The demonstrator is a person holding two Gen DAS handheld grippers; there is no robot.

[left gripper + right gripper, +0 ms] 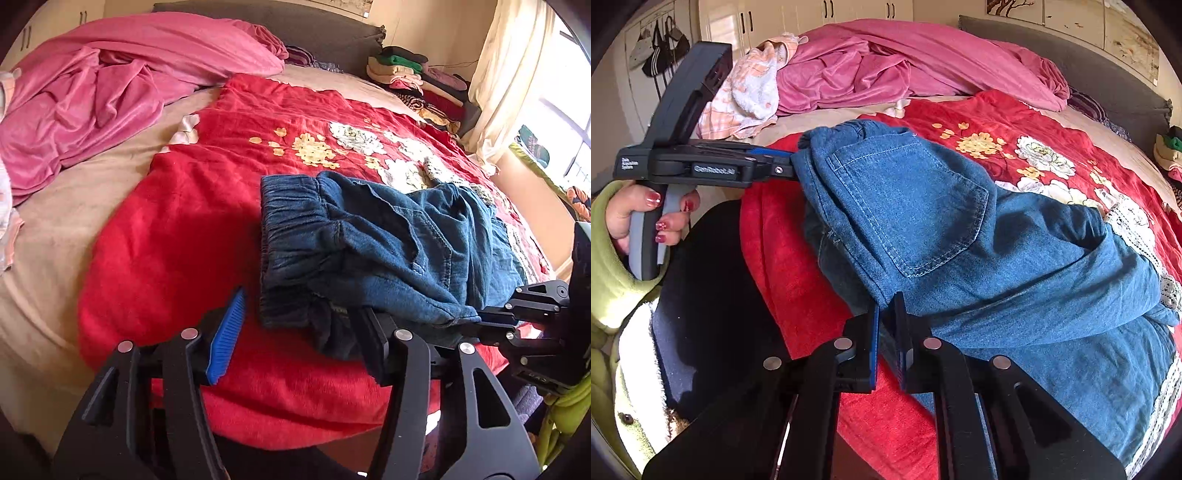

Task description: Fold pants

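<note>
Blue denim pants [388,240] lie bunched on the red flowered blanket [184,221], elastic waistband to the left. My left gripper [303,306] stands open at the waistband's near corner. Its blue pad [227,332] is clear of the cloth, and the denim drapes over the other finger. In the right wrist view the pants [923,206] show a back pocket on top. My right gripper [887,302] is shut on their near edge. The left gripper [792,166] appears there at the waistband corner, held by a hand [631,214] in a green sleeve.
A crumpled pink blanket [92,92] covers the far left of the bed. Folded clothes [413,77] are stacked at the far right by the grey headboard. A cream curtain [506,74] hangs at the window. The bed's near edge drops off just under both grippers.
</note>
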